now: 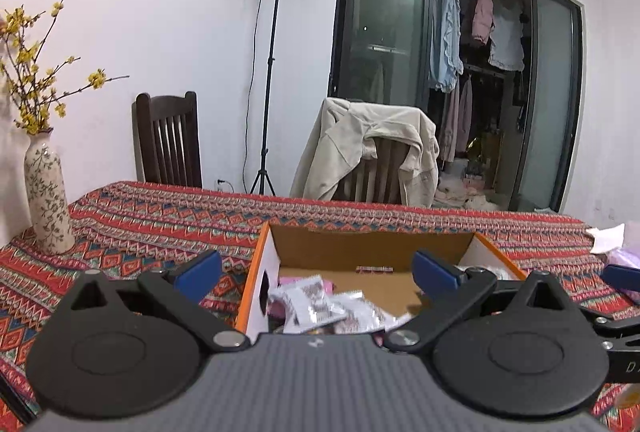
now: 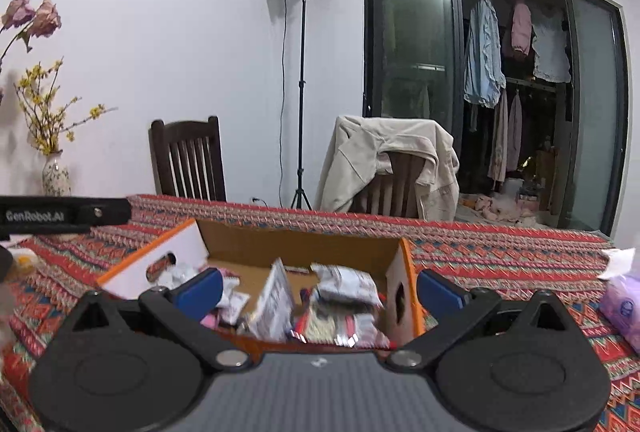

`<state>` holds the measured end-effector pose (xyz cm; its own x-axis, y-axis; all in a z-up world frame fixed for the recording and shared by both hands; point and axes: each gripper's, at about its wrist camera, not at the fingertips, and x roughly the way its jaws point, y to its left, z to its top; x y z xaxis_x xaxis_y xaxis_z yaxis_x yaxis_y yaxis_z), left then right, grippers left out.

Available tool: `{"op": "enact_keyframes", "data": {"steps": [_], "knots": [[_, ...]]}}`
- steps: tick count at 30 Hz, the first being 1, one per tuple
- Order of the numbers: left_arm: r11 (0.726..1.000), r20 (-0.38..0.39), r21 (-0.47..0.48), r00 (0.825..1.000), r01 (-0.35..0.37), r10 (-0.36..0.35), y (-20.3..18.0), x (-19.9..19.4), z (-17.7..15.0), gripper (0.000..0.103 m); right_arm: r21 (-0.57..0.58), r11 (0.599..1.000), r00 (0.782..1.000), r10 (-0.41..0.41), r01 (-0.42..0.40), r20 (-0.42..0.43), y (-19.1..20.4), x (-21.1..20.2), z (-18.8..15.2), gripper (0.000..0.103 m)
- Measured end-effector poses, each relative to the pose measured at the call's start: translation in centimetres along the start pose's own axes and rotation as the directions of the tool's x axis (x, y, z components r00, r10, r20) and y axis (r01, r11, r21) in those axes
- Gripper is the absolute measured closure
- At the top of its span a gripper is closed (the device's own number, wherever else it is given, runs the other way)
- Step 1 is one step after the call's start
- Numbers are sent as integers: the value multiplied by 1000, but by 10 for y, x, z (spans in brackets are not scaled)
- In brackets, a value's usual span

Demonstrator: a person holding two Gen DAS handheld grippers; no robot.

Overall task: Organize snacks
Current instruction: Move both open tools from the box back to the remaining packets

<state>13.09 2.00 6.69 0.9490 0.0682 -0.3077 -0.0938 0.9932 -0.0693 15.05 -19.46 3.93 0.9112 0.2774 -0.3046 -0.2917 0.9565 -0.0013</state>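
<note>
An open cardboard box point(image 1: 264, 256) with orange edges and white sides sits on the patterned tablecloth; the same box point(image 2: 400, 288) fills the middle of the right wrist view. Several silver, white and pink snack packets point(image 1: 320, 304) lie loose inside, and those packets point(image 2: 344, 288) look blurred in the right wrist view. My left gripper point(image 1: 318, 268) hovers open over the box's near-left part, nothing between its blue fingers. My right gripper point(image 2: 320, 290) is open above the box's near-right part, also holding nothing.
A floral vase point(image 1: 44, 191) with yellow branches stands at the table's left. A purple tissue pack point(image 2: 624, 308) and white paper point(image 2: 618, 262) lie at the right. Two chairs point(image 1: 168, 143), one draped with a beige jacket point(image 1: 368, 147), stand behind the table, plus a light stand point(image 1: 272, 71).
</note>
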Motion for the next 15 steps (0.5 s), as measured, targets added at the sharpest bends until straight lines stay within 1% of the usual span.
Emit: {"op": "enact_keyframes", "data": {"steps": [8, 12, 15], "knots": [[1000, -72, 10, 997, -6, 7, 6, -13, -23, 0, -33, 999, 996, -26, 24, -89, -11, -16, -30, 0], [1000, -110, 14, 994, -8, 10, 8, -17, -38, 0, -50, 998, 987, -43, 35, -155, -15, -15, -47, 0], [1000, -141, 16, 990, -15, 17, 10, -18, -49, 0, -62, 997, 975, -54, 41, -217, -17, -9, -60, 0]]}}
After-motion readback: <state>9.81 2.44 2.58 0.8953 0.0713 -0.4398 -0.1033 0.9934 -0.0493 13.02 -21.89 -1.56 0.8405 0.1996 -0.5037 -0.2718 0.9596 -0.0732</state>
